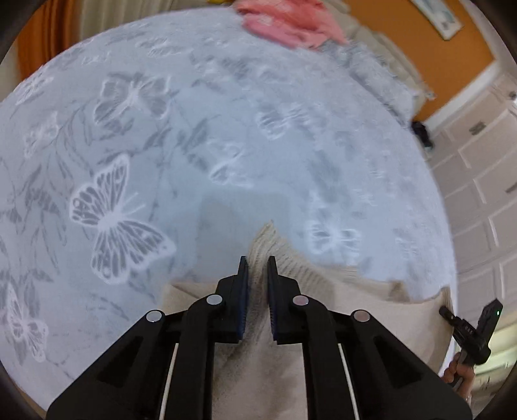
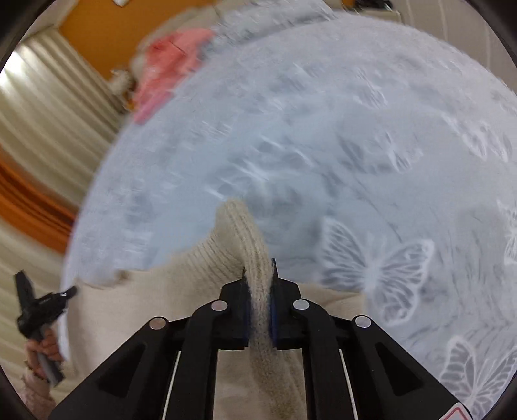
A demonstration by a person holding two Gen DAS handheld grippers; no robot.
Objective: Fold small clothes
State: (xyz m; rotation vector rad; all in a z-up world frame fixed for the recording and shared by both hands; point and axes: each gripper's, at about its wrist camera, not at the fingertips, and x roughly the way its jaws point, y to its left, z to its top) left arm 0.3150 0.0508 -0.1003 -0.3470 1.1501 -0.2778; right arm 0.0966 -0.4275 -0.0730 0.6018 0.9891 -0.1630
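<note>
A cream ribbed knit garment (image 1: 290, 268) hangs between both grippers above a pale blue bedspread with butterfly print (image 1: 200, 135). My left gripper (image 1: 258, 261) is shut on one ribbed edge of the garment, which sticks up past the fingertips. My right gripper (image 2: 258, 268) is shut on another ribbed edge of the same garment (image 2: 239, 236), a thick fold of knit pinched between the jaws. The cloth stretches sideways from each gripper toward the other. The right gripper shows at the left wrist view's lower right edge (image 1: 468, 332), the left gripper at the right wrist view's left edge (image 2: 38, 310).
A pink garment (image 1: 290, 22) lies at the far end of the bed, also in the right wrist view (image 2: 168, 61). Grey-white pillows (image 1: 381, 74) lie near it. Orange walls, white panelled cupboards (image 1: 484, 177) and pale curtains (image 2: 48, 122) surround the bed.
</note>
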